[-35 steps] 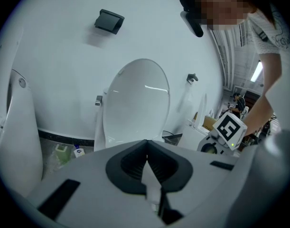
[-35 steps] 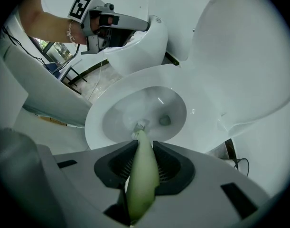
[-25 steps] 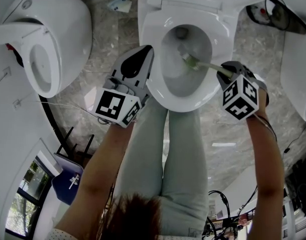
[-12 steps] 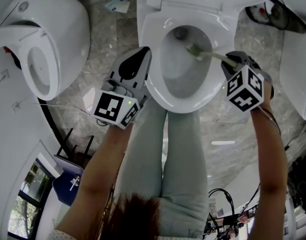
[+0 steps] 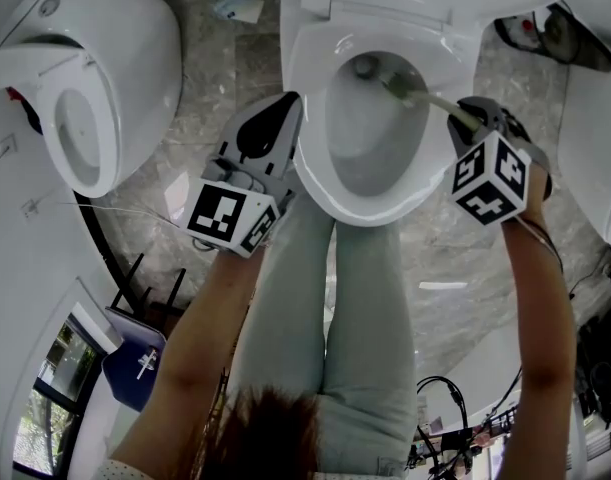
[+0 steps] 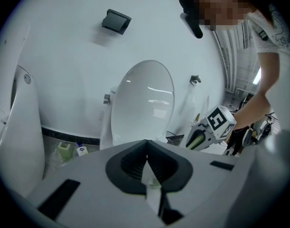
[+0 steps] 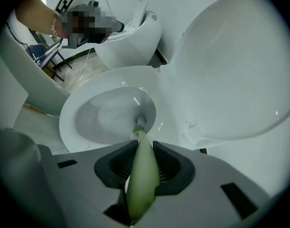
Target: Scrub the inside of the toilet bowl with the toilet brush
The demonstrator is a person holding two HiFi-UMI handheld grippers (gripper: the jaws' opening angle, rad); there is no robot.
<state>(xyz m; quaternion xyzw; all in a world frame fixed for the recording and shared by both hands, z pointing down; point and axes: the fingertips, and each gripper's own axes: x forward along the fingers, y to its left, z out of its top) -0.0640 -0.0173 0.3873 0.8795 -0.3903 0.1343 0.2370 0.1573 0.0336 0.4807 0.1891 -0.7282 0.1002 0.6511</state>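
right tongs clamped on the brush, its head deep in the toilet bowl; left tongs shut beside the rim.
the right tongs (image 5: 467, 118) (image 7: 141, 148) grip the pale green plastic handle of the toilet brush (image 5: 433, 100) (image 7: 142, 175), which crosses the right rim of the white ceramic toilet bowl (image 5: 315, 173) (image 7: 69, 127); the brush head sits against the bowl's far right inner wall, just beside the drain hole (image 5: 364, 65), with the near and left parts of the basin open. the left tongs (image 5: 272, 126) (image 6: 147, 156) have their pads together, holding nothing, just outside the bowl's left rim. the raised white lid (image 7: 239, 70) stands behind the bowl. a second white toilet (image 5: 95, 78) stands well to the bowl's left, with grey marbled floor (image 5: 215, 78) between them.
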